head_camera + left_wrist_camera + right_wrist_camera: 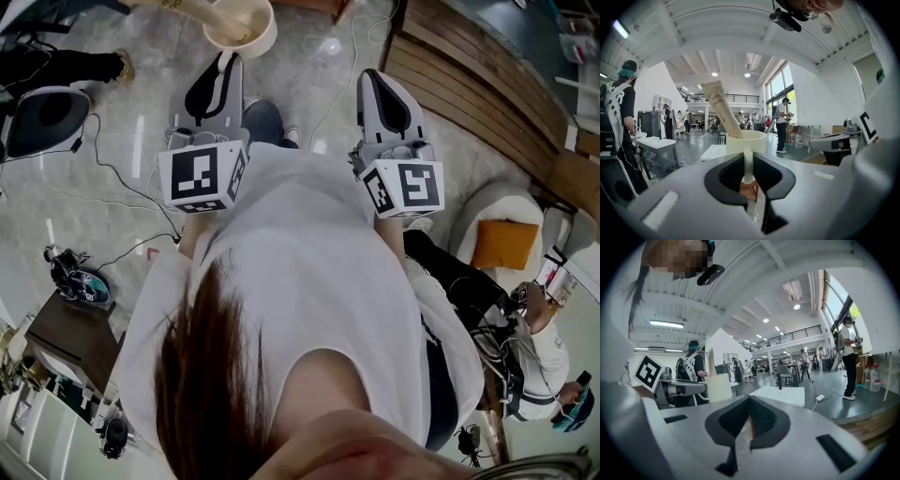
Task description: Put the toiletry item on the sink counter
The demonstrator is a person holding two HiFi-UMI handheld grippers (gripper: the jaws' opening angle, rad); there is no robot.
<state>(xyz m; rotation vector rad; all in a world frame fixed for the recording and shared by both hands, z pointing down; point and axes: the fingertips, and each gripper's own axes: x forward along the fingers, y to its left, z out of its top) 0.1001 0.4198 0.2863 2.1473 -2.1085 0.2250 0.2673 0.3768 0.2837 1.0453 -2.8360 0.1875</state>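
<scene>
Cream cup (746, 142), pinched by its handle between the barely parted jaws of my left gripper (748, 164), sits level so the tube (720, 107) leaning inside won't spill; my right gripper (750, 404), right of the cup, is closed on nothing.

Floor (309, 84) open ahead, white table (780, 394) beyond, wood platform (469, 75) blocks rt
</scene>
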